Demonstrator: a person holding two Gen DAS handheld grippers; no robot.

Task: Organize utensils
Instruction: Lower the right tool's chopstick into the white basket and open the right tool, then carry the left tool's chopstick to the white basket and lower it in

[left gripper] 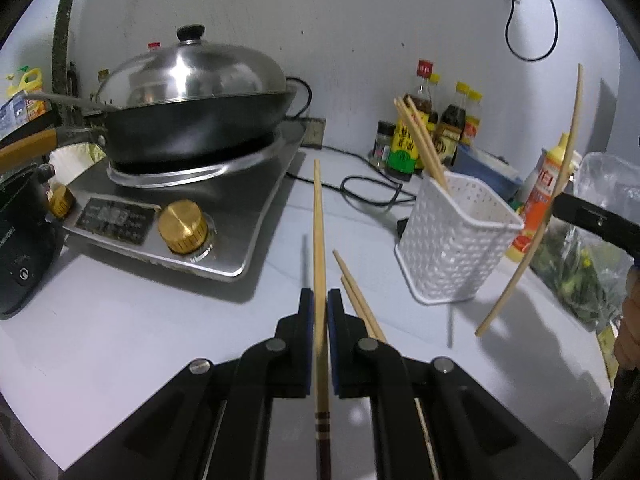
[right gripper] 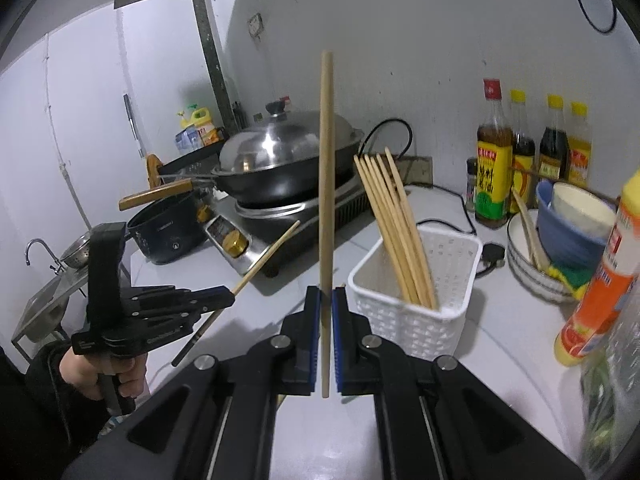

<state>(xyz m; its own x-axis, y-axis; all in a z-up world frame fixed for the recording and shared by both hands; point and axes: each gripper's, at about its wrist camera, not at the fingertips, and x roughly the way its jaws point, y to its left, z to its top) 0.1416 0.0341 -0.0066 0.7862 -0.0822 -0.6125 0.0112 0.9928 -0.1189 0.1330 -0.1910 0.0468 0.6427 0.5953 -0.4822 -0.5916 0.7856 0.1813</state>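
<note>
My left gripper [left gripper: 320,300] is shut on a bamboo chopstick [left gripper: 319,232] with a dark banded end, held above the white counter and pointing forward. In the right wrist view that left gripper [right gripper: 230,293] shows at the left, held by a hand, its chopstick [right gripper: 266,258] slanting up. My right gripper [right gripper: 326,294] is shut on a plain chopstick [right gripper: 326,168] standing almost upright. The same chopstick [left gripper: 556,200] appears at the right of the left wrist view. A white perforated basket [right gripper: 416,316] holds several chopsticks [right gripper: 394,224]. Two loose chopsticks [left gripper: 358,294] lie on the counter.
A lidded wok [left gripper: 192,120] sits on a steel stove [left gripper: 224,216] at the left. Sauce bottles [right gripper: 494,152] line the back wall. Stacked bowls [right gripper: 560,232], an orange squeeze bottle [right gripper: 600,280] and a bag of greens [left gripper: 580,272] crowd the right side. A black cable [left gripper: 372,192] crosses the counter.
</note>
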